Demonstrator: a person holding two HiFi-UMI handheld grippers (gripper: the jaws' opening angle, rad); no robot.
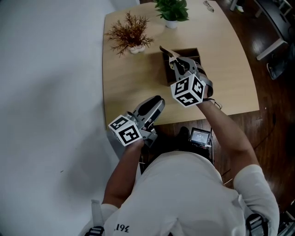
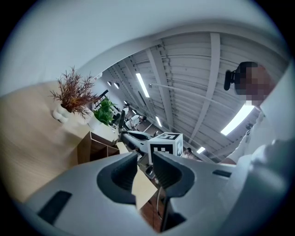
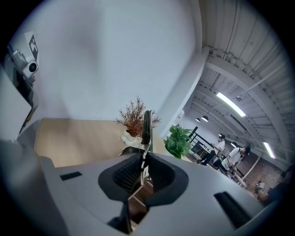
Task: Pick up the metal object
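The metal object (image 1: 165, 50) is a thin blade-like tool with a dark handle. It sticks up and to the left out of my right gripper (image 1: 177, 62), which is shut on it above the dark wooden box (image 1: 193, 53). In the right gripper view the metal object (image 3: 146, 124) rises straight up from between the jaws of my right gripper (image 3: 142, 168). My left gripper (image 1: 156, 102) hovers over the table's front edge. In its own view my left gripper (image 2: 145, 170) holds nothing, and only a narrow slit shows between its jaws.
A red-brown dried plant (image 1: 129, 30) and a green plant (image 1: 173, 9) stand in white pots at the back of the light wooden table (image 1: 124, 87). A small device with a screen (image 1: 199, 137) sits below the table's front edge. Dark floor lies to the right.
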